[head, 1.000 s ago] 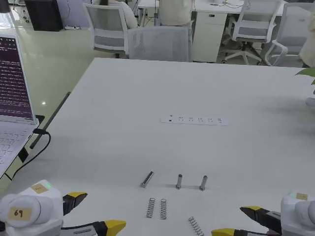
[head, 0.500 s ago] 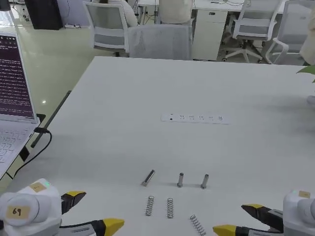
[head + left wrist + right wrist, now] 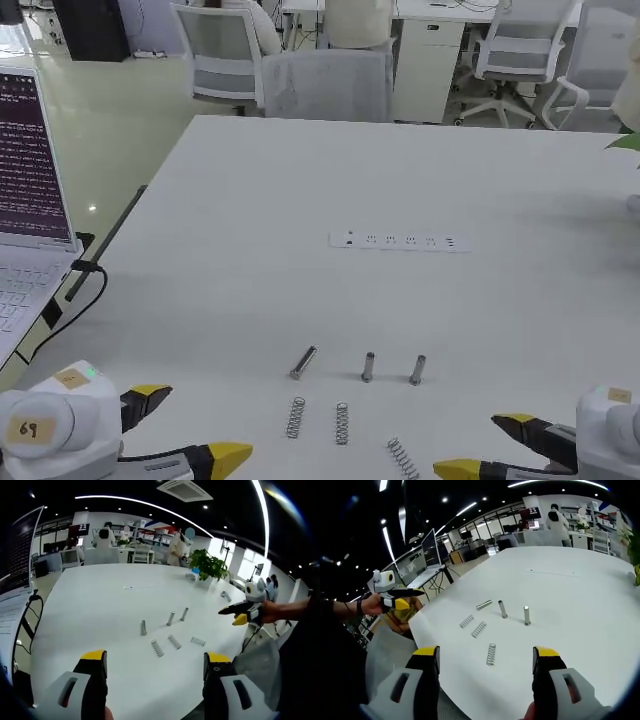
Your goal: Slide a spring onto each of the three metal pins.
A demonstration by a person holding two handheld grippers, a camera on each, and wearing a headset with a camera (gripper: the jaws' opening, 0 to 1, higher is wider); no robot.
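While both hang at the near edge of the tabletop (image 3: pixel 300 200), the left gripper (image 3: pixel 190 425) and right gripper (image 3: pixel 482 444) have their fingers (image 3: pixel 228 458) spread wide, holding nothing. Ahead, the left pin (image 3: pixel 303 362) lies flat; the middle pin (image 3: pixel 368 366) and right pin (image 3: pixel 417 369) stand upright. Just nearer lie the springs, none on a pin. Since a second ago, the left spring (image 3: pixel 295 417) and middle spring (image 3: pixel 342 422) have drifted farther apart; the right spring (image 3: pixel 402 457) has stayed put.
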